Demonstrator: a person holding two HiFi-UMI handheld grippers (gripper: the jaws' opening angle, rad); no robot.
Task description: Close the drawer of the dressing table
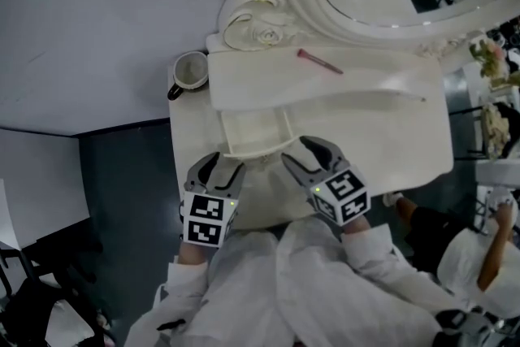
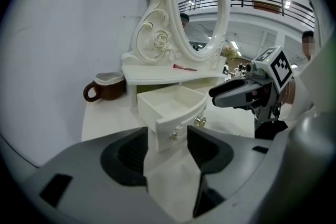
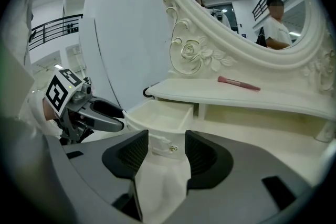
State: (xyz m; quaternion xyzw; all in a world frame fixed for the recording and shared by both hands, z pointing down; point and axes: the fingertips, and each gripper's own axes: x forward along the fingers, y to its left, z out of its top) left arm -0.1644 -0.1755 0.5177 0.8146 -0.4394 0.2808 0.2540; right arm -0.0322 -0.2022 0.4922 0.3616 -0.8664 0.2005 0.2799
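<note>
A white dressing table (image 1: 390,134) is set against a pale wall; its drawer (image 1: 252,134) is pulled out just ahead of the left gripper (image 1: 219,166) and right gripper (image 1: 307,154), both spread wide and empty; it is judged light and rigid, best pushed squarely on its front.

Dressing table (image 1: 390,134) — smooth painted wood, faint sheen; mug (image 2: 107,91) — glossy ceramic

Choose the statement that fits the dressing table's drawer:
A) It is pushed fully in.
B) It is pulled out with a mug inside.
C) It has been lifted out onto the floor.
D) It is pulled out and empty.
D: the drawer stands pulled out with a bare inside, and the mug sits outside it on the dressing table.
</note>
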